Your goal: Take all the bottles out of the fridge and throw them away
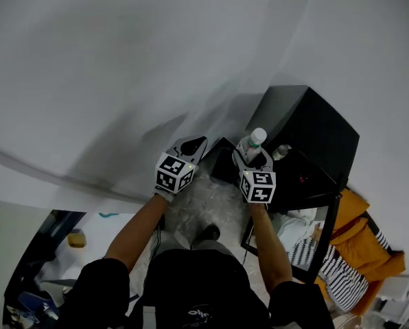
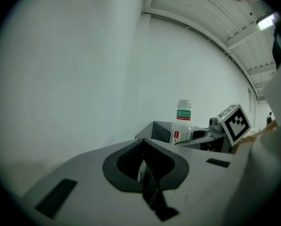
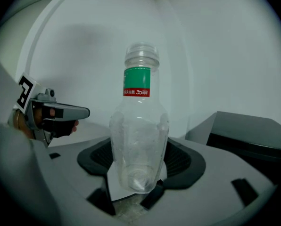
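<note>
1. Currently we have the bottle (image 3: 139, 140) gripped in our right gripper (image 1: 250, 162). Its jaws are spread wide and clamped on the lower body of the clear plastic, with the base sitting just above the gap between them.
2. Our left gripper (image 2: 143, 166) has its jaws pressed together with nothing between them. It hangs just beside the right one, towards the white wall.
3. We judge the bottle is already out of the fridge (image 1: 314, 132). It is in the air near the left edge of the black cabinet, whose door stands open, and it rests on nothing.
4. What could go wrong:
   - The grip is low on a thin, empty-looking body, so a quick swing could make the bottle lean over or pivot out of the pads.
   - Squeezing harder could buckle the soft wall, and the bottle could then pop loose.
   - We cannot say for sure which of the dark boxes nearby is the bin, so letting go too soon would drop the bottle on the floor (image 1: 211, 197).
   - The two grippers are close together, so a careless turn could knock the left one against the bottle's neck.
5. The bottle's long axis runs roughly vertical. The neck and green label band point up, and the base points down into the jaws.
</note>
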`<state>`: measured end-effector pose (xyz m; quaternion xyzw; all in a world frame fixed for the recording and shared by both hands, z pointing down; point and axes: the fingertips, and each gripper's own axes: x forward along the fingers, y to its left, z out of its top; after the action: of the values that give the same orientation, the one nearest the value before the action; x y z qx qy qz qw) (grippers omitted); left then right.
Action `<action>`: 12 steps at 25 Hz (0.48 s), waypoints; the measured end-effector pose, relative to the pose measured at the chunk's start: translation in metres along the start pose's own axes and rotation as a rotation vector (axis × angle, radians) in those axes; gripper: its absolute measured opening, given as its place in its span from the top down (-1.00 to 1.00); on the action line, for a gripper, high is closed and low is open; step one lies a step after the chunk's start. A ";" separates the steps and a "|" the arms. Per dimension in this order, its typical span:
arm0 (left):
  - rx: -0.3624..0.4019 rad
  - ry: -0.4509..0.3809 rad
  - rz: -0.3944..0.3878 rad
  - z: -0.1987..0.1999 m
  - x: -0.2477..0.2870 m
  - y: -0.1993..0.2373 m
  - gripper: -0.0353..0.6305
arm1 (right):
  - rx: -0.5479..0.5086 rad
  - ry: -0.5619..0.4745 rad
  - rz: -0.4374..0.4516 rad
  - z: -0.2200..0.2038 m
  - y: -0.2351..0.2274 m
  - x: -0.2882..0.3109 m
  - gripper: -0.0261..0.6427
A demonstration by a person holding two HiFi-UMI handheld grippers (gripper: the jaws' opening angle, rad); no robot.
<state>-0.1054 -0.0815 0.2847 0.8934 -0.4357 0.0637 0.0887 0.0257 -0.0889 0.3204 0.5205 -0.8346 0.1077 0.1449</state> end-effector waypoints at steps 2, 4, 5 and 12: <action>-0.005 0.004 0.014 -0.006 0.000 -0.001 0.89 | -0.003 0.011 0.017 -0.007 -0.002 0.004 0.00; -0.011 0.015 0.025 -0.014 0.002 -0.002 0.89 | 0.000 0.025 0.031 -0.015 -0.005 0.010 0.00; -0.014 0.022 0.028 -0.019 0.005 -0.003 0.89 | 0.003 0.033 0.038 -0.021 -0.008 0.013 0.00; -0.043 0.057 0.033 -0.054 0.025 -0.005 0.89 | 0.018 0.100 0.084 -0.065 -0.019 0.036 0.00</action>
<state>-0.0878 -0.0860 0.3415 0.8818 -0.4491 0.0812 0.1190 0.0367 -0.1059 0.3947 0.4804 -0.8464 0.1470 0.1769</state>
